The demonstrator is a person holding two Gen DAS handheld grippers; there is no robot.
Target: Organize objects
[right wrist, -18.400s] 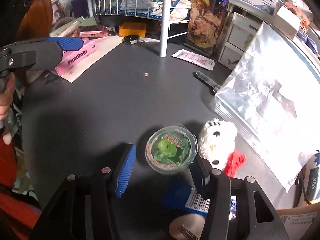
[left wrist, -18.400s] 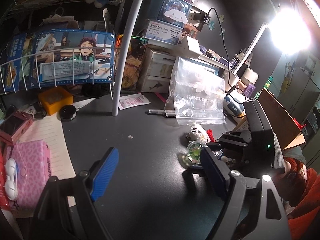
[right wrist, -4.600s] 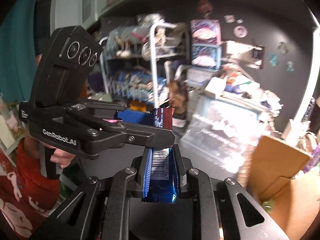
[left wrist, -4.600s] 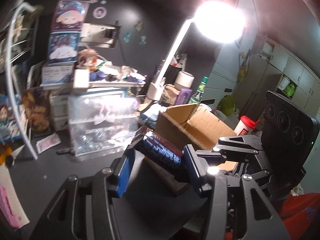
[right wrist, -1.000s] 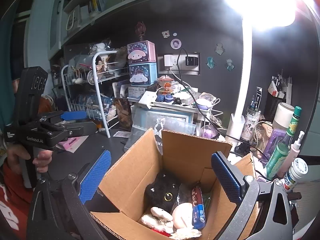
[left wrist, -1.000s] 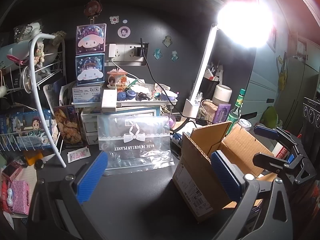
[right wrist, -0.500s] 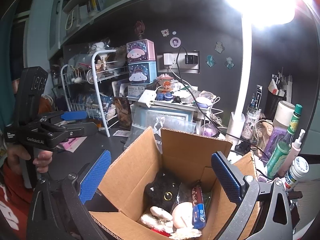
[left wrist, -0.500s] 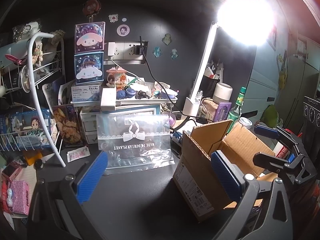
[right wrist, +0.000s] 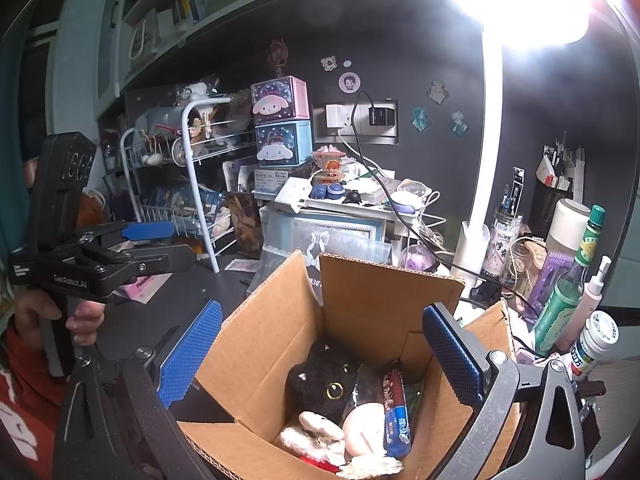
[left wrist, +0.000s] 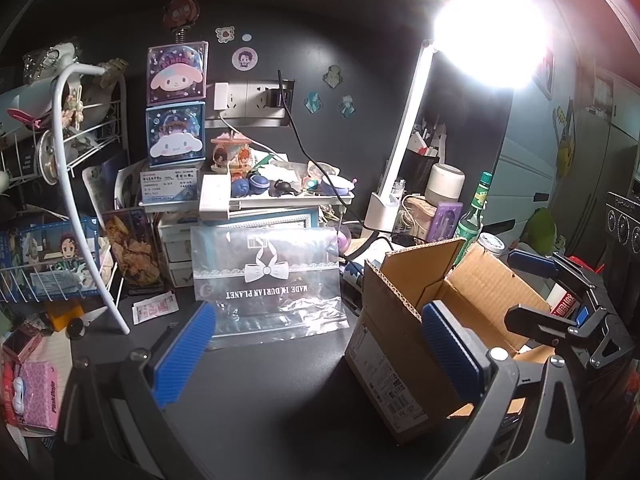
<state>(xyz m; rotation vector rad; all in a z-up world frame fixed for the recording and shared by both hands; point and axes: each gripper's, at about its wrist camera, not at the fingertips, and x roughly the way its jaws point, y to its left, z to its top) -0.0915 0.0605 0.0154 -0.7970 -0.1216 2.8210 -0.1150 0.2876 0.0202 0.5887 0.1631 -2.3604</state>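
Both tongs spread wide, holding nothing. Right gripper point(right wrist: 320, 348) hangs above the open cardboard box point(right wrist: 360, 292), which already holds a black cat plush point(right wrist: 324, 380), a blue snack pack point(right wrist: 396, 412), a white plush point(right wrist: 320, 432) and a pale round item.

Risks: the box's upright flaps stand right between the right fingers, so a careless descent could snag a flap and tip or shove the box. It is crowded by bottles to the right of the tongs, near enough to get knocked over.

Left gripper point(left wrist: 320, 352) hovers over bare dark desk point(left wrist: 260, 392), box at its right finger. Ahead: clear zip bag point(left wrist: 268, 280) leaning upright; white wire rack point(left wrist: 80, 200) to the left; pink PinkDolo pack point(left wrist: 36, 392) far left; small sachet point(left wrist: 154, 306) by the rack leg. Lamp cable point(left wrist: 312, 168) trails behind.
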